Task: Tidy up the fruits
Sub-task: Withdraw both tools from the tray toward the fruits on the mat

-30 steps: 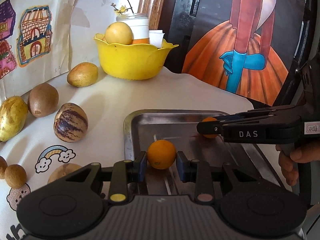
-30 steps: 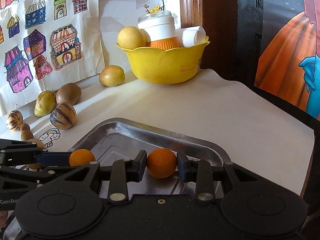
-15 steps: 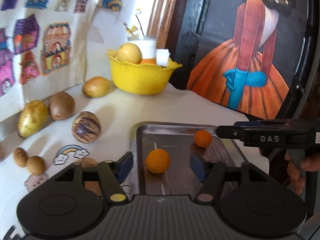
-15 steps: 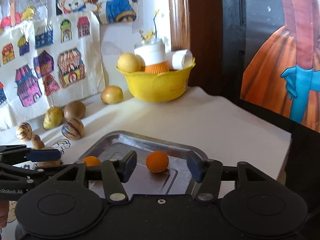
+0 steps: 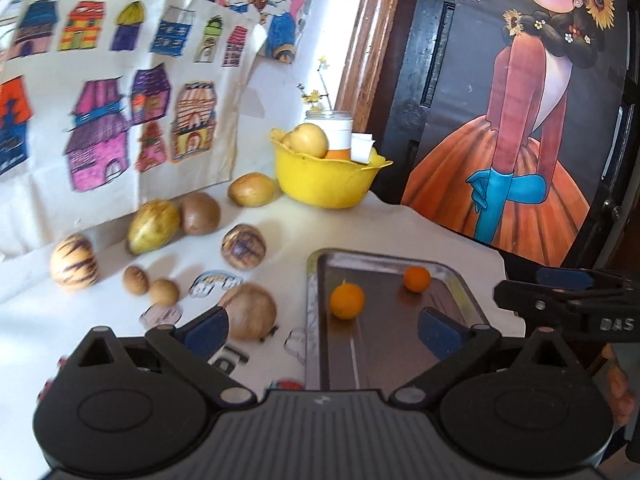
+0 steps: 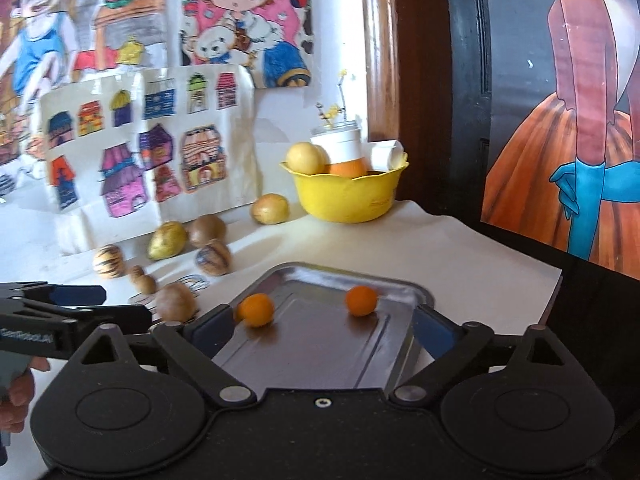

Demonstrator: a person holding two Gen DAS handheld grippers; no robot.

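Both tongs stand wide with nothing between the pads — their jaws have just been opening. The left gripper (image 5: 324, 326) hangs over the near end of the metal tray (image 5: 316, 264), where two oranges lie apart: the larger orange (image 5: 347, 301) toward 9 o'clock of the tray, the smaller orange (image 5: 417, 279) toward 1 o'clock. Only the left view shows the right tool's black body at 3 o'clock. The right gripper (image 6: 324, 328) view alone shows a hand (image 6: 16, 392) at 8 o'clock. The yellow bowl (image 6: 348, 196) sits at 12 o'clock, beyond the tray.
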